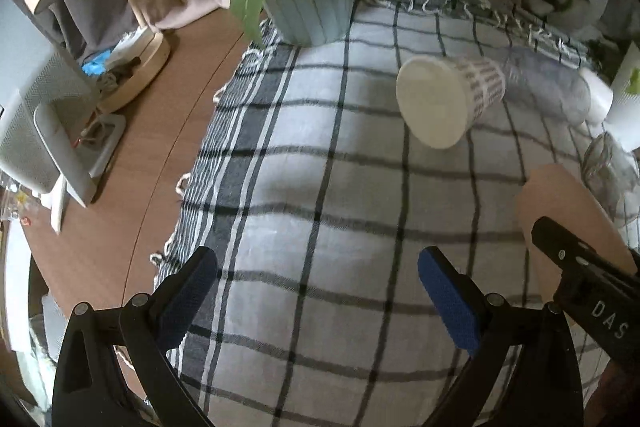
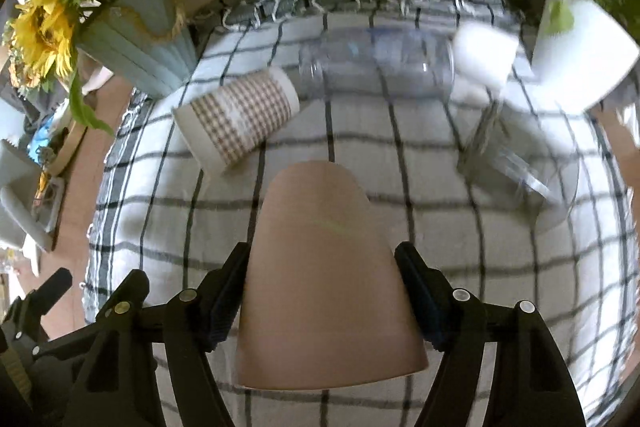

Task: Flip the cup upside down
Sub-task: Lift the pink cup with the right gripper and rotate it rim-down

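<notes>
- My right gripper (image 2: 320, 291) pinches a plain tan cup (image 2: 324, 267) between its pads, one pad on each side wall, above the checked cloth (image 2: 460, 267).
- In the right wrist view the cup's wide rim sits nearest the camera and its narrower closed end points away toward the far side of the table; whether it touches the cloth I cannot tell.
- My left gripper (image 1: 316, 291) hovers spread wide and empty over the same cloth, with the tan cup (image 1: 568, 211) showing at the right edge of its view.
- I judge the step in hand to be the turn itself: the cup is gripped and carried, not yet set down on its mouth.
- The next move, as I read it, calls for a wrist roll until the rim faces the cloth, then a level lowering before I let go.
- A patterned paper cup (image 2: 240, 115) lies on its side just ahead, a clear plastic bottle (image 2: 380, 63) beyond it, and a glass (image 2: 520, 171) to the right; I want a bare patch well apart from all three.
- A blue vase of sunflowers (image 2: 136, 43) stands at the far left corner.
</notes>
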Available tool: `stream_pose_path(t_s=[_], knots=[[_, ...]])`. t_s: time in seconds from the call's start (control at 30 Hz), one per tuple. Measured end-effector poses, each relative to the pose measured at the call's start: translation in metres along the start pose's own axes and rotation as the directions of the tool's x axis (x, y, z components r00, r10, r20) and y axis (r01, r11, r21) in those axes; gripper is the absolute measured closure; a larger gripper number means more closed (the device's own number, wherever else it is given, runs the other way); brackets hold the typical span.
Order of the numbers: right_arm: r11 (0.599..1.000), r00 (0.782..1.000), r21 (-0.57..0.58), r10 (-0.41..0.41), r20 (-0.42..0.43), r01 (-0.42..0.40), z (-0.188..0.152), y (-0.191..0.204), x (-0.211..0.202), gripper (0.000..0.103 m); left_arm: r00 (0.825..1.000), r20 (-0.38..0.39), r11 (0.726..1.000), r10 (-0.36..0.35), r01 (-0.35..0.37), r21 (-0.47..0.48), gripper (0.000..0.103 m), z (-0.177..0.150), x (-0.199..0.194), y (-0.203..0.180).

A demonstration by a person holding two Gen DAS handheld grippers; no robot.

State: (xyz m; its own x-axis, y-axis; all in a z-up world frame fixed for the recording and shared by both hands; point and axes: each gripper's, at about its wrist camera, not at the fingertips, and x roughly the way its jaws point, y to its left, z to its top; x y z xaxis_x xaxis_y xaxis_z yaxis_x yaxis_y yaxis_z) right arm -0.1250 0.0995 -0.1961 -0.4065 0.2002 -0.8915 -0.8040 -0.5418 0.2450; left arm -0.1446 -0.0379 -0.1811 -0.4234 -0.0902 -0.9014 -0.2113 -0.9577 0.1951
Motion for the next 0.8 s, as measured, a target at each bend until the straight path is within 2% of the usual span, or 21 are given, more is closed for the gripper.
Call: stream_pose_path(t_s=[0.27, 0.37, 0.43, 0.5, 0.63, 0.8], knots=[[1.000, 0.998, 0.023, -0.010, -0.060, 0.012, -0.026, -0.002, 0.017, 0.031, 0.999, -0.030, 1.000, 0.025, -0.024, 0.012, 0.001, -0.011, 0.010, 0.001], [1.000, 0.998, 0.004, -0.011, -0.056, 0.011, -0.029, -0.002, 0.016, 0.031, 0.999, -0.037, 1.000, 0.032, -0.032, 0.001, 0.001, -0.013, 0.011, 0.001], [1.000, 0.998, -0.014, -0.003, -0.068, 0.003, -0.028, -0.002, 0.017, 0.030, 0.999, -0.039, 0.999, 0.036, -0.037, -0.010, 0.001, -0.014, 0.008, 0.001], [1.000, 0.997, -0.016, 0.009, -0.074, -0.010, -0.027, -0.004, 0.015, 0.024, 0.999, -0.036, 0.999, 0.033, -0.034, -0.016, 0.001, -0.014, 0.003, 0.001], [0.999, 0.999, 0.037, 0.035, -0.037, -0.034, -0.023, -0.015, -0.004, 0.023, 1.000, -0.013, 1.000, -0.006, 0.006, -0.027, 0.001, -0.011, -0.019, 0.000], [0.995, 0.997, 0.098, -0.013, 0.076, 0.006, -0.020, -0.037, -0.056, 0.019, 0.995, -0.008, 0.994, -0.102, 0.102, 0.039, 0.001, 0.006, -0.044, -0.028]])
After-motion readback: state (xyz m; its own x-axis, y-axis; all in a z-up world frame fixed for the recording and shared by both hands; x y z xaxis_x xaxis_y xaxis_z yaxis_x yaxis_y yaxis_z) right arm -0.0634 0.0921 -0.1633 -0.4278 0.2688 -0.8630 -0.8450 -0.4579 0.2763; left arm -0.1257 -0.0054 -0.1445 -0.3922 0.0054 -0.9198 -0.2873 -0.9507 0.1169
